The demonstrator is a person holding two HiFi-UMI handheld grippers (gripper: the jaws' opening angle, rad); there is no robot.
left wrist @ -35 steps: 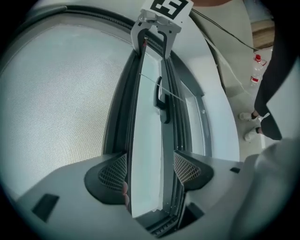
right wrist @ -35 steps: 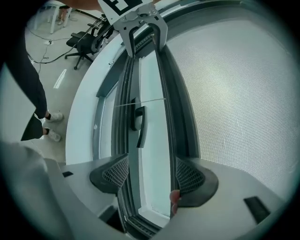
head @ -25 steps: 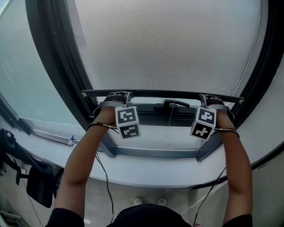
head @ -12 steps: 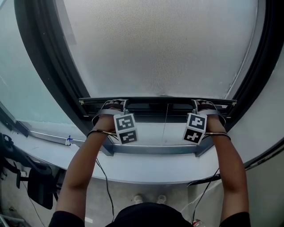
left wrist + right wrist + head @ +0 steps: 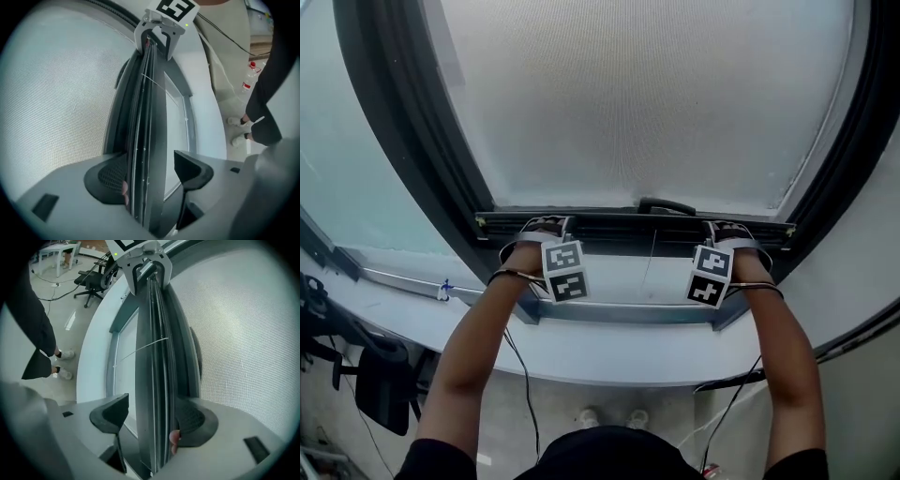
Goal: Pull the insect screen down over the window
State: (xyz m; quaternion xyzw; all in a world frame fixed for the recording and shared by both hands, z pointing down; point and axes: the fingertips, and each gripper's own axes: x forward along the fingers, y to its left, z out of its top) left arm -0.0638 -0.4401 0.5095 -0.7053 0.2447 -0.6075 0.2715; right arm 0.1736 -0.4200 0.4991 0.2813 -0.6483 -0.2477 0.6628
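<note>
The insect screen's grey mesh [image 5: 647,103] covers most of the window opening. Its dark bottom bar [image 5: 628,223] lies level, just above the lower frame. My left gripper [image 5: 542,225] holds the bar near its left end and my right gripper [image 5: 727,228] near its right end. In the left gripper view the bar [image 5: 145,117] runs between the jaws of the left gripper [image 5: 150,173], with the right gripper [image 5: 154,33] at its far end. In the right gripper view the right gripper [image 5: 152,420] clamps the bar [image 5: 157,357]. A thin pull cord [image 5: 649,258] hangs from the bar's middle.
A black window handle [image 5: 666,204] shows through the mesh just above the bar. A white curved sill [image 5: 609,352] lies below the frame. A black office chair [image 5: 366,375] stands at lower left, cables trail over the floor, and a bottle [image 5: 248,79] stands there.
Both grippers have moved the bar downward. It has passed the window handle, which now shows above it behind the mesh. More of the opening is covered.
</note>
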